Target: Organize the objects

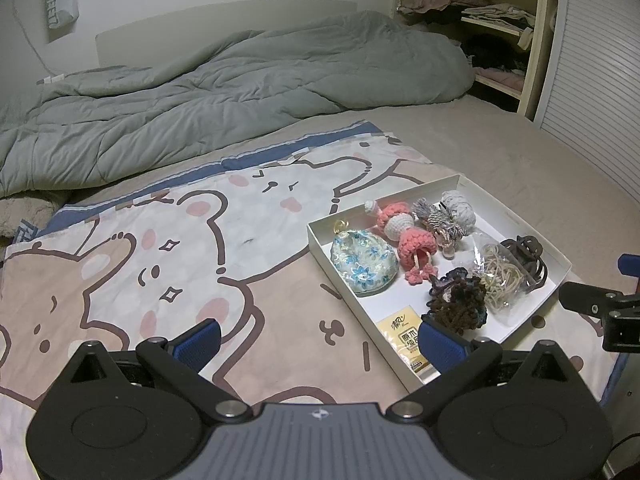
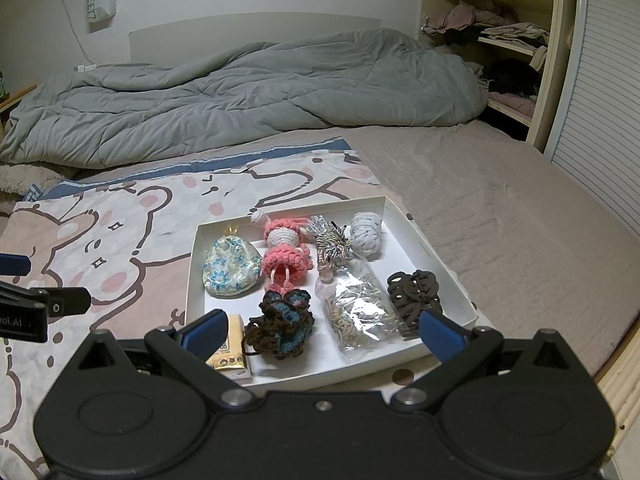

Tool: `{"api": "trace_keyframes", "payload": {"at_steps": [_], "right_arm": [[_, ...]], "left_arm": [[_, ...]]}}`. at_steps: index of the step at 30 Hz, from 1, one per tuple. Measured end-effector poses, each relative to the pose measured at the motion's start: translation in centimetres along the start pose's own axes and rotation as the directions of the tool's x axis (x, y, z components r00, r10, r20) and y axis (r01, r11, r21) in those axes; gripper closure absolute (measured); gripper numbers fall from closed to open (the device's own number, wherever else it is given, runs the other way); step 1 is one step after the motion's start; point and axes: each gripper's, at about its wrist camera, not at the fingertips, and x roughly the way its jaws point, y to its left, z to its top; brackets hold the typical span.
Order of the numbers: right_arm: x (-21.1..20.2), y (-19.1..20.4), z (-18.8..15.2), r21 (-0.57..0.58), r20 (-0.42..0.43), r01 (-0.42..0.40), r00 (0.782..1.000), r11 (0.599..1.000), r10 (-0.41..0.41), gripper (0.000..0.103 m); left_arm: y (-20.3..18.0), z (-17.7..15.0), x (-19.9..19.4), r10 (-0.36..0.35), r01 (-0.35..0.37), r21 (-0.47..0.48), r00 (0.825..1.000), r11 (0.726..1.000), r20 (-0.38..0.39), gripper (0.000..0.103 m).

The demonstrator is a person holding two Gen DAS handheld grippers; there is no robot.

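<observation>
A shallow white tray (image 1: 452, 182) (image 2: 416, 228) lies on a cartoon-print cloth (image 1: 132, 248) on the bed. It holds a floral pouch (image 1: 363, 261) (image 2: 230, 268), a pink crochet doll (image 1: 404, 236) (image 2: 285, 254), a striped tassel (image 2: 332, 246), a white yarn piece (image 2: 366, 234), a dark crochet scrunchie (image 1: 460, 300) (image 2: 282, 326), a clear bag of bands (image 2: 362, 308), a brown hair claw (image 1: 524, 258) (image 2: 416, 292) and a yellow packet (image 1: 404, 340) (image 2: 230, 344). My left gripper (image 1: 320, 338) is open and empty, left of the tray's near corner. My right gripper (image 2: 322, 330) is open and empty over the tray's near edge.
A rumpled grey duvet (image 1: 224, 80) (image 2: 248, 92) covers the far half of the bed. Open shelves with folded clothes (image 1: 496, 20) (image 2: 508, 40) stand at the back right beside a slatted door (image 2: 608, 100). The bed's edge (image 2: 620, 364) runs at the right.
</observation>
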Motion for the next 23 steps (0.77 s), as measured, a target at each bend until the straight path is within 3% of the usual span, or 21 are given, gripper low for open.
{"api": "trace_keyframes", "payload": {"at_steps": [23], "right_arm": [[-0.13,0.09,-0.14,0.006,-0.002,0.000,1.000,1.000,0.000,0.000]], "left_arm": [[0.37,0.18,0.01,0.000,0.000,-0.006,1.000,1.000,-0.011,0.000]]}}
